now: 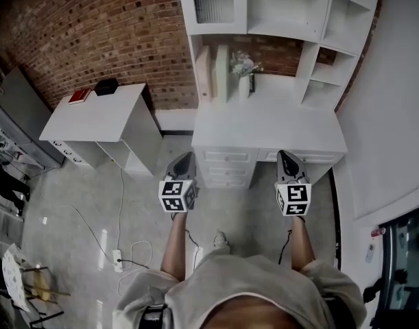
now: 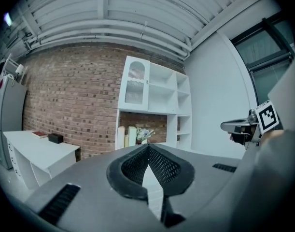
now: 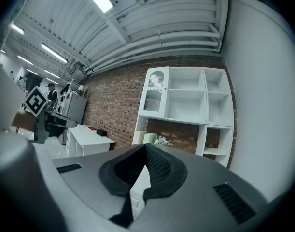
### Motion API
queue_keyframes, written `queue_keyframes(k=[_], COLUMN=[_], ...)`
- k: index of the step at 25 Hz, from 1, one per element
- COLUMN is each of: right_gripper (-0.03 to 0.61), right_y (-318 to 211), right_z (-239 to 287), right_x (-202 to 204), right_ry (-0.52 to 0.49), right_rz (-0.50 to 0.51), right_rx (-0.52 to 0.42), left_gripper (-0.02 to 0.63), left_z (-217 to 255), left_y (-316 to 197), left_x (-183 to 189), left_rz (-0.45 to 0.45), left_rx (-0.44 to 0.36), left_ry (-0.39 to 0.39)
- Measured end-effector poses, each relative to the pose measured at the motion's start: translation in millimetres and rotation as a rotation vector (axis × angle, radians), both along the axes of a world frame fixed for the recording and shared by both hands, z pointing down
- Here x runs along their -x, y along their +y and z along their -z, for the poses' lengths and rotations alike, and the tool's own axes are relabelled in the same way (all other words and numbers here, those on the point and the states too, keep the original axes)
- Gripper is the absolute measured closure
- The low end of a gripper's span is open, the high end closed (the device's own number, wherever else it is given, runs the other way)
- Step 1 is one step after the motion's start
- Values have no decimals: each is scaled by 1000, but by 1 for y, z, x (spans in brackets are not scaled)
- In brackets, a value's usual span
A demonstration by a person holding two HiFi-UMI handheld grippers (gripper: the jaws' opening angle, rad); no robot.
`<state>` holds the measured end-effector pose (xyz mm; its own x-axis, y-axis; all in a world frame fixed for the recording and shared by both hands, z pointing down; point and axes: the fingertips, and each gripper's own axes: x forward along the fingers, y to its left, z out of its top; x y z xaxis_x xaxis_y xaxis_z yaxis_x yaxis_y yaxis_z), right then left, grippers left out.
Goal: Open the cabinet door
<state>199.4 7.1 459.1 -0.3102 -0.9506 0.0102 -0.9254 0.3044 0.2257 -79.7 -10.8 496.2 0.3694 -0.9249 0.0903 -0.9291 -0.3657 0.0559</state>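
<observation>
Brick wall (image 1: pixel 92 26) closes off the far side of the room, and we stand on a grey floor (image 1: pixel 72 197) facing it. Our left tongs (image 1: pixel 188 155) are pressed together at the tips with nothing between them. Our right tongs (image 1: pixel 283 153) are closed the same way, also empty. Both point level towards the white worktop (image 1: pixel 264 125) just ahead, the left before its drawers (image 1: pixel 226 166) and the right before its right-hand front, and neither touches it.

At the back of that worktop stand a few pale books (image 1: pixel 212 70) and a small vase of flowers (image 1: pixel 244 70). Above them rises a white shelf unit (image 1: pixel 284 9). The cabinet door (image 1: pixel 212 2), with a ribbed pane, sits at the unit's upper left. It is shut, and well apart from both tongs.

Off to our left, a second white worktop (image 1: pixel 99 112) carries a red book (image 1: pixel 79 96) and a black box (image 1: pixel 105 86). A cable (image 1: pixel 120 204) trails over the floor to a power strip (image 1: pixel 116 256).
</observation>
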Motion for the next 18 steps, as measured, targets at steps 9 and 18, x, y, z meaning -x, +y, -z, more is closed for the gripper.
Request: queue_keyframes(k=[9, 18], right_gripper=[566, 566], right_y=[-88, -149], right_z=[7, -8], right_x=[30, 40], right_ry=[15, 32], right_rz=[-54, -87], right_rx=[-8, 15], left_gripper=[588, 588], left_z=[7, 0], left_y=[-107, -182], left_x=[29, 30], left_rz=[-49, -104], left_rx=[-17, -13], left_ry=[19, 17])
